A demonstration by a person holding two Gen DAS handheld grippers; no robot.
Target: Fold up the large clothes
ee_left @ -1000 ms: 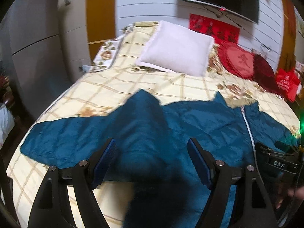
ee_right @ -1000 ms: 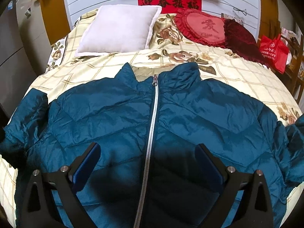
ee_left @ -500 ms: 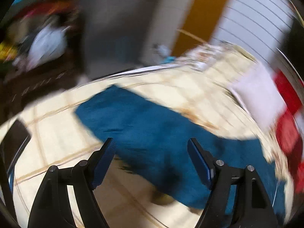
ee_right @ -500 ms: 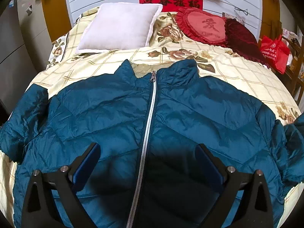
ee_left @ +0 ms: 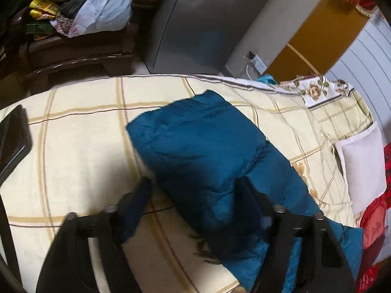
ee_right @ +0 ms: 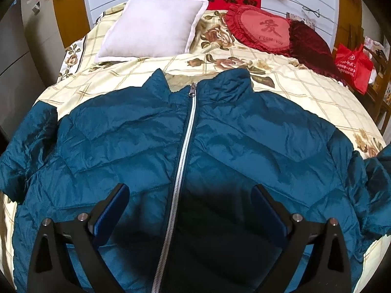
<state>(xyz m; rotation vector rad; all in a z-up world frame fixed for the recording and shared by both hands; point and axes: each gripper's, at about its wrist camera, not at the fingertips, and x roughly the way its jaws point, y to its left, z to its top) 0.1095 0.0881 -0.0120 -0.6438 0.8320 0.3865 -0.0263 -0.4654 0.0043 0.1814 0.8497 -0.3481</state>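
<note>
A teal puffer jacket (ee_right: 244,146) lies face up on the checked bedspread (ee_right: 293,80), zipped, with its silver zipper (ee_right: 188,134) running down the middle. My right gripper (ee_right: 190,200) hovers open over the jacket's lower front, astride the zipper, holding nothing. In the left wrist view the jacket's sleeve (ee_left: 200,146) stretches across the bedspread (ee_left: 80,146) toward the bed's edge. My left gripper (ee_left: 194,190) straddles this sleeve close above the bed, its jaws closing with the sleeve between them. I see no firm pinch on the cloth.
A white pillow (ee_right: 151,26), a red heart cushion (ee_right: 264,29) and a dark red cushion (ee_right: 310,46) lie at the head of the bed. A red bag (ee_right: 352,66) sits off to the right. An armchair (ee_left: 73,48) with bags and a grey cabinet (ee_left: 195,19) stand beyond the bed's left edge.
The left gripper swung from the jacket's body out to the left sleeve, rolled, dropped closer to the bed, and its jaws narrowed. The right gripper stayed put.
</note>
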